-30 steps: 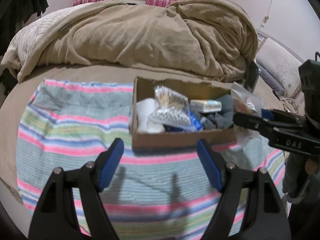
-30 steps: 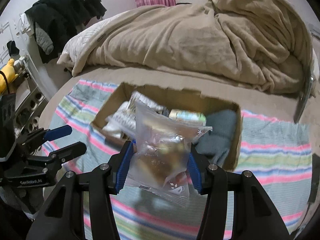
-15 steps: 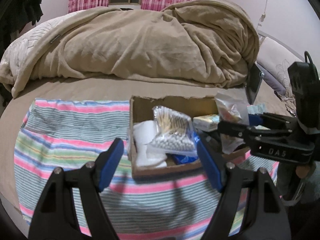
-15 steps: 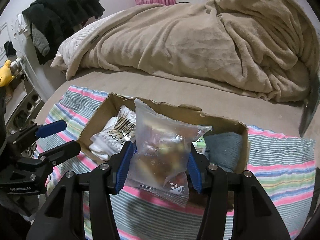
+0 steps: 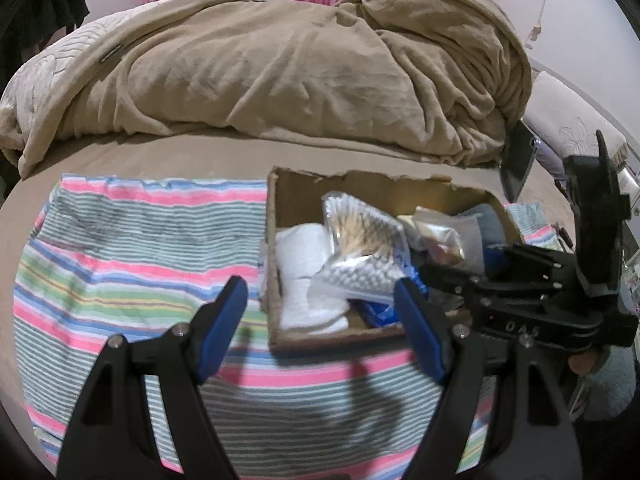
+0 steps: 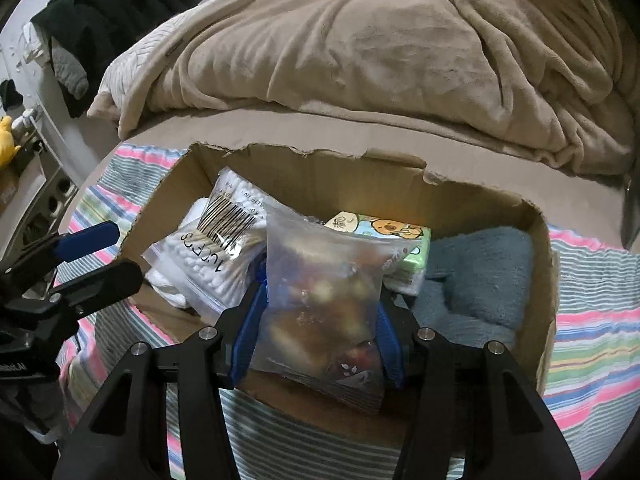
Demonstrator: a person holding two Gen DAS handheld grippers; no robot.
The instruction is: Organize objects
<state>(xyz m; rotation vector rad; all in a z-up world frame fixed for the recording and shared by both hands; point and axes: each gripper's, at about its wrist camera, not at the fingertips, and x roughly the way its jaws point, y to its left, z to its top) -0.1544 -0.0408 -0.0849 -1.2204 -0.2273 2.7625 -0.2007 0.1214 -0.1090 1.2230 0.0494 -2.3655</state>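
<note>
Two grippers to sort out, so starting with yours on the right: your right gripper is pinching a clear snack bag between its blue pads, and the bag now hangs over the near part of the cardboard box, well further in than a second ago when it was still out over the striped cloth. You can't really tell what's in the bag, just brownish lumps behind crinkly plastic, and its bottom corner covers the box's near wall.

Your left gripper is spread wide with nothing between the fingers, hovering over the cloth at the box's near left corner. It has crept closer to the box since the earlier frame.

From your right camera, the cotton swab bag sits at 10 o'clock of the snack bag, a tissue pack peeks out at 1 o'clock, mostly hidden, and a grey-blue towel lies at 3 o'clock. White cloth under the swabs is blurred in the left view. Beyond the box, a beige blanket fills 12 o'clock.
</note>
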